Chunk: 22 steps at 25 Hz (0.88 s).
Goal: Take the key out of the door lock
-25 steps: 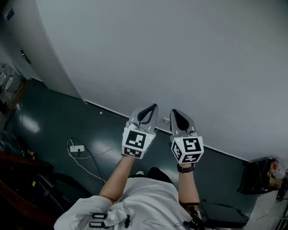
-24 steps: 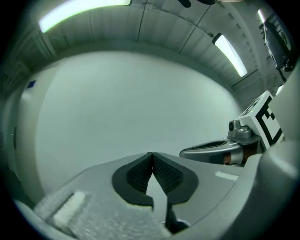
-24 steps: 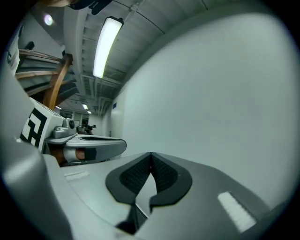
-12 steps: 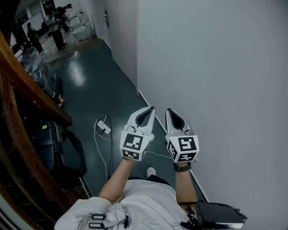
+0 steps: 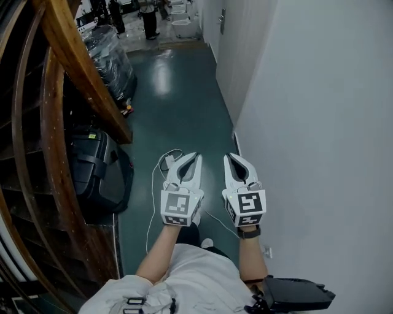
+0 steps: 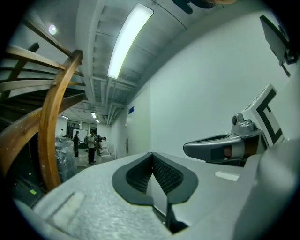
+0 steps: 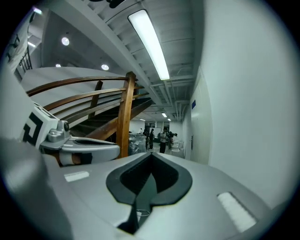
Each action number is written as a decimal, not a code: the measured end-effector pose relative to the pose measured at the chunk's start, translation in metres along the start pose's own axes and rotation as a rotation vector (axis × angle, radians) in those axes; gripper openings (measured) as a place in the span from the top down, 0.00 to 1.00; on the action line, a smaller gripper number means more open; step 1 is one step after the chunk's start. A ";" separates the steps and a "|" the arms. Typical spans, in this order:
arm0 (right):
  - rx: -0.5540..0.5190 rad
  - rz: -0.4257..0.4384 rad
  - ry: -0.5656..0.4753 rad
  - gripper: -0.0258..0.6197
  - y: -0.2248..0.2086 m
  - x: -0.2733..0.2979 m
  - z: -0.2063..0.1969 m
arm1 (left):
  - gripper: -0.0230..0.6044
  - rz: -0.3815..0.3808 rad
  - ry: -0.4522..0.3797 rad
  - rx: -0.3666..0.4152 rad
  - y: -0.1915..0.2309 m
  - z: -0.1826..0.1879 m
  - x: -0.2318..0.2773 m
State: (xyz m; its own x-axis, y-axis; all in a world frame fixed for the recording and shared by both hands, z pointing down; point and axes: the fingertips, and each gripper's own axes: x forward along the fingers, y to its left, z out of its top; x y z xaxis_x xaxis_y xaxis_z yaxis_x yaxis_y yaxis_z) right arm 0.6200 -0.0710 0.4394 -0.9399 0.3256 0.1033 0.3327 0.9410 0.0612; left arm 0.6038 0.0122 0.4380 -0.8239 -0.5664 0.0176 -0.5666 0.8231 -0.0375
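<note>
Key is not showing in any view; presumably it is sitting in the lock below the door handle (image 5: 222, 19) far down the corridor, too small to make out; left gripper (image 5: 195, 157) and right gripper (image 5: 228, 157) are pointing that way side by side, each with jaws pressed together on nothing; as a judgement, the key is being reckoned light, stiff and slick metal; pinching its flat head and drawing straight out is looking advisable.
</note>
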 end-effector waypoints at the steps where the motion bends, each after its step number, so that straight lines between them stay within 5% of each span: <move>1: 0.012 0.013 -0.001 0.97 0.001 0.017 0.002 | 0.97 0.027 -0.003 -0.005 0.014 0.001 0.006; 5: 0.013 0.067 -0.007 0.97 0.004 0.081 0.008 | 0.97 0.102 -0.019 -0.038 0.066 -0.001 0.041; 13: 0.008 0.122 -0.055 0.97 -0.003 0.233 0.052 | 0.97 0.185 -0.087 0.019 0.180 0.028 0.128; 18: -0.009 0.151 -0.071 0.97 0.008 0.308 0.068 | 0.97 0.245 -0.062 -0.039 0.258 0.030 0.172; 22: 0.003 0.203 -0.048 0.96 0.009 0.357 0.061 | 0.97 0.231 -0.026 -0.059 0.280 0.014 0.200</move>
State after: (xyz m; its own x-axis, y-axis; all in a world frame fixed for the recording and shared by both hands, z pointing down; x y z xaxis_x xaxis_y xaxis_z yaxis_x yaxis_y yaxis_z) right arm 0.2830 0.0594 0.4164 -0.8560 0.5127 0.0660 0.5157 0.8558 0.0409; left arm 0.2800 0.1292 0.4173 -0.9318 -0.3629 -0.0105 -0.3630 0.9315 0.0212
